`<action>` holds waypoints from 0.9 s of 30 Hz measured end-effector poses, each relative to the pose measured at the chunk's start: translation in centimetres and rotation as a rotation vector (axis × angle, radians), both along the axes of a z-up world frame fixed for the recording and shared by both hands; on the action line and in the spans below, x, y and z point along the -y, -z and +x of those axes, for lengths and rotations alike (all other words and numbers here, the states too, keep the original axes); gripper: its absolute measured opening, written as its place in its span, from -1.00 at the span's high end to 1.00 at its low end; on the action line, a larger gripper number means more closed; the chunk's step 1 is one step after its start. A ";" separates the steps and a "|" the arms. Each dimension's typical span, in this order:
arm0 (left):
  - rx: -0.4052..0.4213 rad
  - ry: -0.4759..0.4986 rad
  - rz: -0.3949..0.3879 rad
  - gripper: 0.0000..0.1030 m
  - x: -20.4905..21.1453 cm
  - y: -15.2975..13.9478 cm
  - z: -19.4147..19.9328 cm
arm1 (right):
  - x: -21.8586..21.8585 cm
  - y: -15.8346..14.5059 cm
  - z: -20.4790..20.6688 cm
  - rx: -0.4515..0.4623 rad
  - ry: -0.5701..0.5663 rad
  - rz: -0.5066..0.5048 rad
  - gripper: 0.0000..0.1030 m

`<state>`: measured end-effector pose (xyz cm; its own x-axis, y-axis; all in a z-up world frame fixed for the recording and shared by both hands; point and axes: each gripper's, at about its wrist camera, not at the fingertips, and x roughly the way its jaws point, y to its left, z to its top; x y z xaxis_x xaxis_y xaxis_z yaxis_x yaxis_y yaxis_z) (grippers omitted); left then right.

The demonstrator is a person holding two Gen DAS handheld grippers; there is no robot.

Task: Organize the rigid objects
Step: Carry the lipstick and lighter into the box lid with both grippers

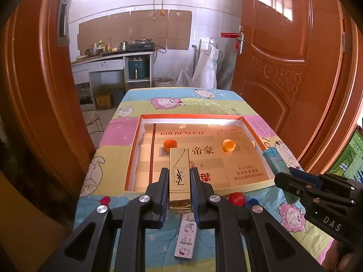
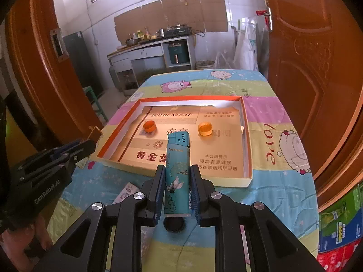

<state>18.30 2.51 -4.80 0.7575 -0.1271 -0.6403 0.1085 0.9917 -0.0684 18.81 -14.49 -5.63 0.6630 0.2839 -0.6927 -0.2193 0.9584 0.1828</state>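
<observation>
My left gripper [image 1: 179,174] is shut on a gold YSL lipstick case [image 1: 179,176] and holds it above the near edge of the shallow orange-rimmed box [image 1: 133,147]. My right gripper [image 2: 177,171] is shut on a teal lighter [image 2: 177,170] above the near edge of the same box [image 2: 247,136]. Two orange caps lie in the box, one left [image 1: 170,144] [image 2: 149,127] and one right [image 1: 229,145] [image 2: 205,129]. The right gripper and lighter [image 1: 273,161] also show in the left wrist view, and the left gripper [image 2: 90,144] in the right wrist view.
On the cartoon tablecloth [image 1: 136,204] near me lie a small white packet [image 1: 185,238], a red cap [image 1: 237,198], a blue cap [image 1: 253,201] and a black cap [image 2: 173,224]. Orange doors [image 1: 283,56] flank the table. A kitchen counter [image 1: 109,56] stands behind.
</observation>
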 end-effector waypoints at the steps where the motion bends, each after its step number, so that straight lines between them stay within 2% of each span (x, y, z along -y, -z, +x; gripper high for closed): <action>1: -0.001 0.001 0.001 0.64 0.1 0.0 0.3 | 0.1 0.0 0.2 -0.002 0.001 0.001 0.57; 27: -0.078 0.064 -0.015 0.64 2.6 1.6 8.2 | 2.8 2.0 7.8 -0.061 0.060 -0.016 0.57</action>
<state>26.54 -0.07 -6.41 0.6956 -0.1835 -0.6946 0.1655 0.9818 -0.0936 26.62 -17.24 -7.63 0.6346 0.2338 -0.7366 -0.1506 0.9723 0.1789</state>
